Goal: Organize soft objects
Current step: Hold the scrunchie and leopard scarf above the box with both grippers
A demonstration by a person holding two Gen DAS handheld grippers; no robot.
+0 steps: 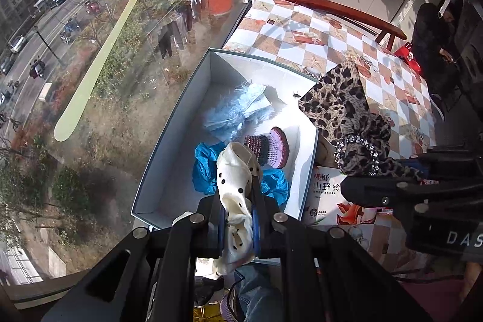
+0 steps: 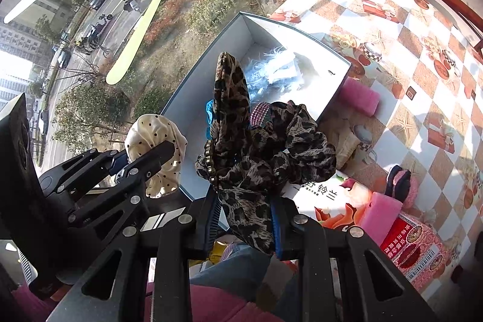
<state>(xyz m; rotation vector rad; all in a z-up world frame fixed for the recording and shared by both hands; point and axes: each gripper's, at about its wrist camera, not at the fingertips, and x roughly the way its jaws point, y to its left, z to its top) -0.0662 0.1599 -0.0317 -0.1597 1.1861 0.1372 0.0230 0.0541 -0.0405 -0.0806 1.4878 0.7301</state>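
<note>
Left gripper (image 1: 238,219) pinches a cream dotted scrunchie (image 1: 234,186), right gripper (image 2: 246,219) a leopard-print scrunchie (image 2: 241,147), both pointing lengthwise toward the white box (image 1: 169,171)

Cream scrunchie (image 1: 234,189) with black dots, up front. Leopard-print scrunchie (image 2: 259,159), tan and dark brown, with a studded band, silver or pinkish, hard to tell. White box (image 1: 169,171) holds pale blue fluff (image 1: 232,113), bright blue cloth (image 1: 205,168), a pink-and-dark knitted piece (image 1: 268,145). Tablecloth (image 1: 302,29) checks orange, tan and white. Pink sponges (image 2: 359,95).
</note>
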